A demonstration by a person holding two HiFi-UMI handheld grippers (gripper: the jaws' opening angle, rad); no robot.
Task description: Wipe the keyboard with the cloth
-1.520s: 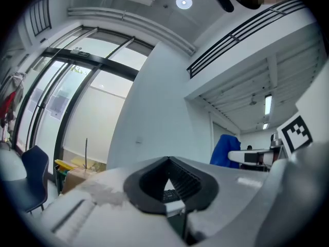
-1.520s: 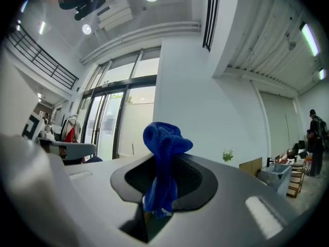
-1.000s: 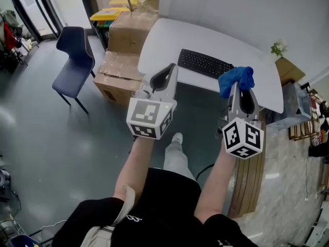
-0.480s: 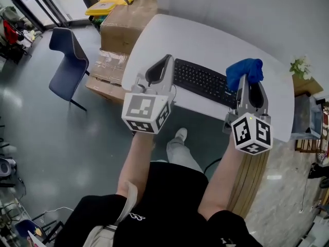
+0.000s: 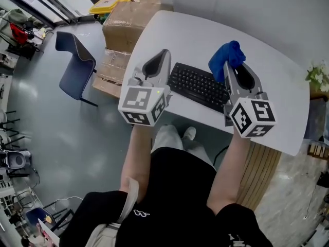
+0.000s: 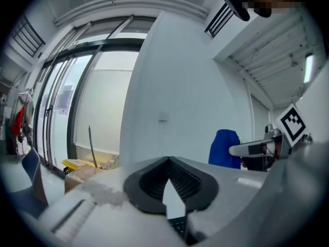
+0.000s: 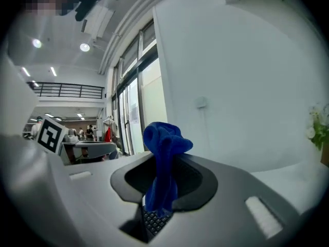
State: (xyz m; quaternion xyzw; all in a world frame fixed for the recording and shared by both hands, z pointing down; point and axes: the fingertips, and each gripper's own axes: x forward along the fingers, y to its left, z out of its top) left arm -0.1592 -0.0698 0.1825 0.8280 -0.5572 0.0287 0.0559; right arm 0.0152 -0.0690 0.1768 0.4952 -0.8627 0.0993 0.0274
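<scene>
The right gripper (image 5: 229,68), clamped on the blue cloth (image 5: 225,55), has come over the keyboard (image 5: 198,86), while the left gripper (image 5: 165,54) is closed, seemingly empty.

We see a white table (image 5: 193,40) with rounded corners filling the upper centre and right of the head view. One black keyboard (image 5: 198,86) lies flat on it, close to the near edge. On the grey floor (image 5: 61,138), upper left, stand a blue chair (image 5: 77,66) and stacked cardboard boxes (image 5: 128,22), just beside the table's left end.
</scene>
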